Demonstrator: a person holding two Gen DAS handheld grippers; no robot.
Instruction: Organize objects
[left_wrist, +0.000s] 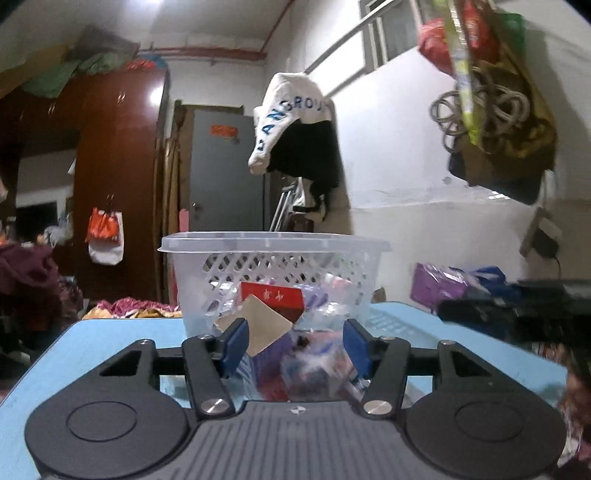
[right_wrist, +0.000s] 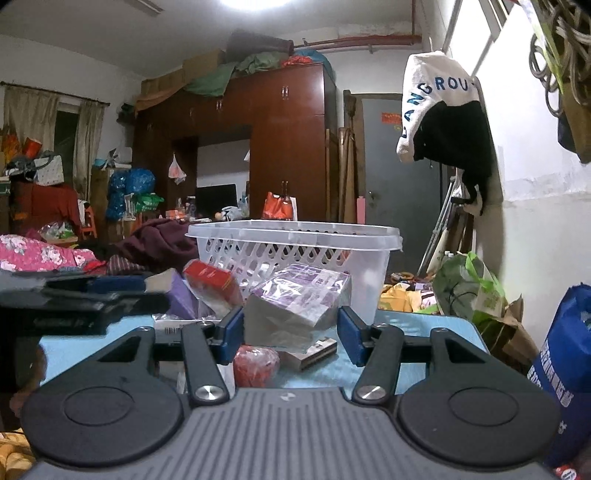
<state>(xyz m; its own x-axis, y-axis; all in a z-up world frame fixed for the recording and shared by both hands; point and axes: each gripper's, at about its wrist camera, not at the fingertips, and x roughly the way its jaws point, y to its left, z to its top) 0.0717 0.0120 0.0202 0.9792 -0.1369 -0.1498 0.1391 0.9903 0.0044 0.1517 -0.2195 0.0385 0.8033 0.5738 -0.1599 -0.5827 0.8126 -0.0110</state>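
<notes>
The task looked barely begun. The basket stood on the blue desk. Before it lay a red pack and a red ball. The right tool pinched a purple-wrapped box (just lifted, apparently); the left tool was spread, pinching nothing.

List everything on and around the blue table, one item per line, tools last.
Clear perforated plastic basket: one, translucent, on the table's far part.
Red rectangular box: one, red, in front of the basket, tilted.
Purple plastic-wrapped block: one, purple and grey, between the right tool's fingers.
Round red object: one, red, on the table below the block.
Light blue table: one, light blue, under everything.
White cap with blue lettering: one, hanging on the wall.
Blue printed bag: one, right of the table.
Left tool: black, blue pads.
Right tool: black, blue pads.
</notes>
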